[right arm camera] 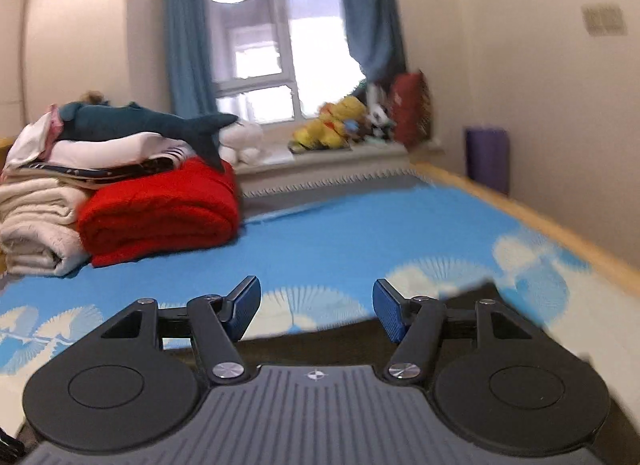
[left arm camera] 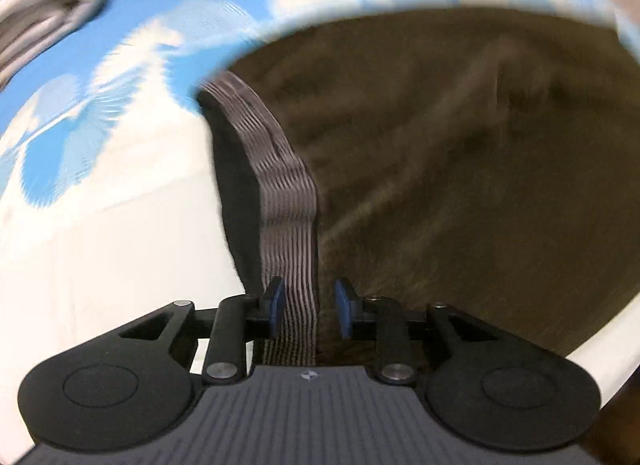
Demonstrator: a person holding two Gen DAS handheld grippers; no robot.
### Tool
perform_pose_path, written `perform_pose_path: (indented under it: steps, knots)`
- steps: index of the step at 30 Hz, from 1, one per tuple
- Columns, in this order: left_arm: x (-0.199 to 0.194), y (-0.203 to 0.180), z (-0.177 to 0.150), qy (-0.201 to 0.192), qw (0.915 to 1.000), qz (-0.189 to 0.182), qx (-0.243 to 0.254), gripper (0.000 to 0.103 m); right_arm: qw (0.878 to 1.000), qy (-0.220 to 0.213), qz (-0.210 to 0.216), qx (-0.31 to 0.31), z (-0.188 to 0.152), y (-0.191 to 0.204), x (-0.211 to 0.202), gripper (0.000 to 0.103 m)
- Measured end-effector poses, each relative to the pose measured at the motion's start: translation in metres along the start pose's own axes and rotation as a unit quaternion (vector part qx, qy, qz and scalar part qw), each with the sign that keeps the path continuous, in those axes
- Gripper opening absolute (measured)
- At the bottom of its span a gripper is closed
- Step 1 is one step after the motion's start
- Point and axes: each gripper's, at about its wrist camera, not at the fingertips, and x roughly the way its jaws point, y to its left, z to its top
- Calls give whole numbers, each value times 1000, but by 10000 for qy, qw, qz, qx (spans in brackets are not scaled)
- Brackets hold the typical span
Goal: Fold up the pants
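Left claw (left arm camera: 310, 309) straddles the pants' waistband (left arm camera: 288, 201); right claw (right arm camera: 316, 311) gapes empty.

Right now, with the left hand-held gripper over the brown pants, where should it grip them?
Grip the striped waistband, coming down from above. It already runs between the left hand-held gripper fingers, and its thick raised edge offers firmer purchase than the flat brown pants.

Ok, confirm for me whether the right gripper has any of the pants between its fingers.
No. In the right wrist view the right gripper stands open and empty over the blue bedsheet, with the brown pants lying below it.
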Motion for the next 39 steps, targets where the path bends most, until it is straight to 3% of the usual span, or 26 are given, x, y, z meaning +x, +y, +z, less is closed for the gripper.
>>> perform_pose_path:
  steps: [2, 4, 6, 7, 8, 10, 11, 16, 24, 26, 27, 29, 32, 34, 37, 39]
  knots:
    - [-27, 15, -9, -390, 9974, -232, -557, 34, 9999, 86, -15, -69, -16, 6, -7, 64]
    - [-51, 25, -28, -900, 9911, -218, -958, 54, 9995, 172, -27, -262, -45, 13, -19, 64]
    - [-61, 38, -51, -1191, 9845, -312, -1250, 64, 9982, 453, -23, -388, -78, 26, -30, 64]
    - [-62, 41, -62, -1253, 9820, -334, -1375, 64, 9969, 636, -5, -458, -94, 30, -33, 64]
    - [-57, 48, -76, -1267, 9781, -328, -1617, 64, 9952, 838, 18, -495, -109, 34, -36, 64]
    - [-43, 67, -92, -897, 9702, -341, -2225, 62, 9905, 1297, 130, -437, -130, 39, -37, 64]
    - [-42, 76, -97, -966, 9647, -334, -2426, 63, 9882, 1455, 203, -432, -137, 42, -37, 64]
    - [-24, 90, -108, -660, 9531, -801, -2843, 63, 9791, 1895, 236, -703, -168, 47, -47, 64]
    - [19, 36, -89, -20, 9842, -402, -1723, 63, 9737, 2227, 84, -486, -180, 32, -45, 64]
    - [24, 25, -88, 26, 9901, -217, -1387, 56, 9725, 2279, 114, -465, -183, 33, -43, 64]
    - [25, 21, -87, 26, 9924, -141, -1223, 45, 9719, 2302, 125, -481, -183, 33, -44, 64]
    - [21, 20, -88, -108, 9935, -177, -1118, 37, 9711, 2321, 148, -544, -184, 33, -43, 64]
    - [4, 36, -97, -448, 9870, -498, -1462, 34, 9721, 2283, 156, -521, -182, 32, -43, 64]
    - [4, 45, -106, -334, 9843, -698, -1587, 34, 9727, 2271, 143, -449, -180, 30, -41, 64]
    - [10, 39, -114, -35, 9899, -612, -1278, 38, 9703, 2366, 79, -490, -181, 30, -32, 64]
    - [-6, 35, -113, -369, 9914, -462, -1167, 41, 9680, 2449, -68, -550, -184, 28, -26, 64]
